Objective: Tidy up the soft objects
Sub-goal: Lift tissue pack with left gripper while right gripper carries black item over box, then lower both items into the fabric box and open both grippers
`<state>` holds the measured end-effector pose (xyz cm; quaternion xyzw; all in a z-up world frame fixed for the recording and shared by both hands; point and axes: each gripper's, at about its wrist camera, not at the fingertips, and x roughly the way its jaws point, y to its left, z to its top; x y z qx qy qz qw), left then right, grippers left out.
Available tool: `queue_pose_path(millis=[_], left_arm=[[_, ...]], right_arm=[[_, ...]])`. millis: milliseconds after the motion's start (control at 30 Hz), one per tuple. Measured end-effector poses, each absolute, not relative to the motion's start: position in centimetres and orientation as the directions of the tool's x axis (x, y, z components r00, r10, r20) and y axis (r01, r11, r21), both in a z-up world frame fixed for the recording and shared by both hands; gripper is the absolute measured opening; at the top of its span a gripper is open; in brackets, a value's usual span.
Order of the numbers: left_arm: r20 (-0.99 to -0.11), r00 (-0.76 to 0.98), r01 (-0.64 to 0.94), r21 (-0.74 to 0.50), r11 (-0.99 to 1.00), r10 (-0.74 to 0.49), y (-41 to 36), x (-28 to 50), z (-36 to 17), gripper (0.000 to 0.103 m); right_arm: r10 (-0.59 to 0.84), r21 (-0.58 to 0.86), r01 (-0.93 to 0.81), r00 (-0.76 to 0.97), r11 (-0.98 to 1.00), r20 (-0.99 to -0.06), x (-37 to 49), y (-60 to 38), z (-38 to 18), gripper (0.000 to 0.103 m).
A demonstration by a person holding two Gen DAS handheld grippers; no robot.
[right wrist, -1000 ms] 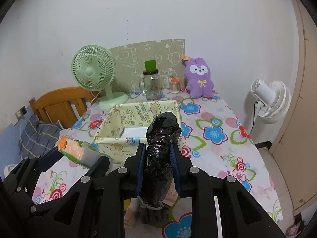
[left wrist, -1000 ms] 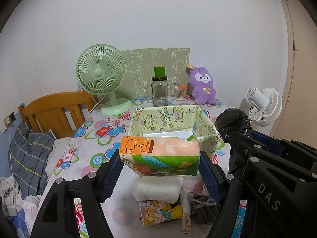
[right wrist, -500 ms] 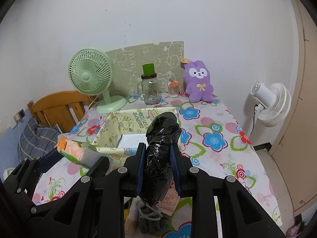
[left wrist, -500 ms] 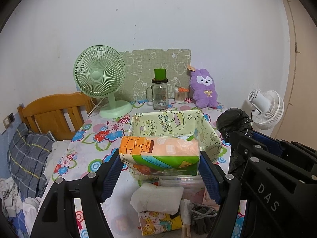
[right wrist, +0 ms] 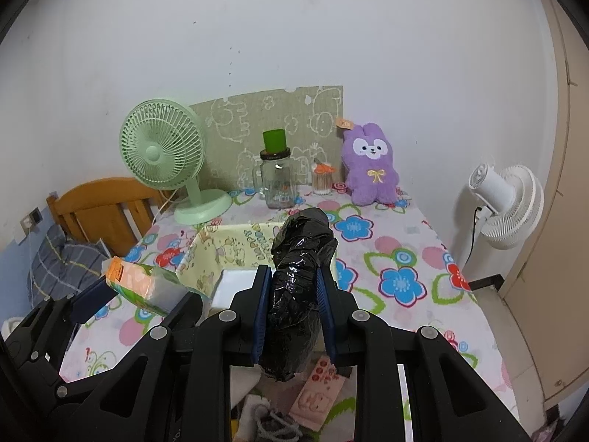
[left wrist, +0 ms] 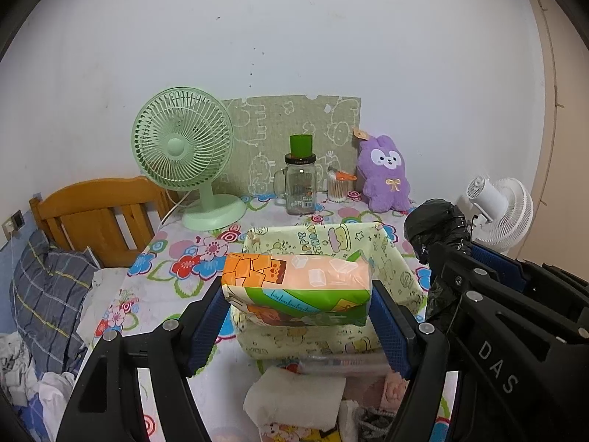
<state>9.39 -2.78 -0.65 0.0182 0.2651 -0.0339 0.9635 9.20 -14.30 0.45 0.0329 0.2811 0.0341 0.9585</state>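
Transport step in hand: the left gripper pinches the orange-and-green plastic tissue pack endwise, aloft at the near rim of the yellow cartoon-print fabric bin; the right gripper is clamped on the crumpled black plastic bundle, likewise above the bin's near edge. Next move, in my judgement: carry both forward over the opening, lower, then release.

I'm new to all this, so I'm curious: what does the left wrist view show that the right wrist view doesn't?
Only the left wrist view shows the tissue pack face-on, gripped end to end by the left gripper, and a white wad on the table below. Only the right wrist view shows the white item inside the yellow box. Both show the black bundle, the green fan and the purple plush.
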Motion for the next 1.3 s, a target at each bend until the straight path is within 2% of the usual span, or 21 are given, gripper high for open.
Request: queue_pose_path(millis=[833,1300], left_arm=[[-0.503,0.863,0.065,0.019,0.998,-0.047,-3.0,15.2,-0.5,0.076],[-0.559,0.826,0.102,0.025,0.994,-0.071,-3.7,19.2,-2.8,0.078]], right_arm=[[0.068,0.071,-0.036,0.853,0.997,-0.517,14.9,-14.5,0.6,0.028],[0.058,0.075,-0.019,0.825,0.997,-0.562,19.3,-15.1,-1.5,0.028]])
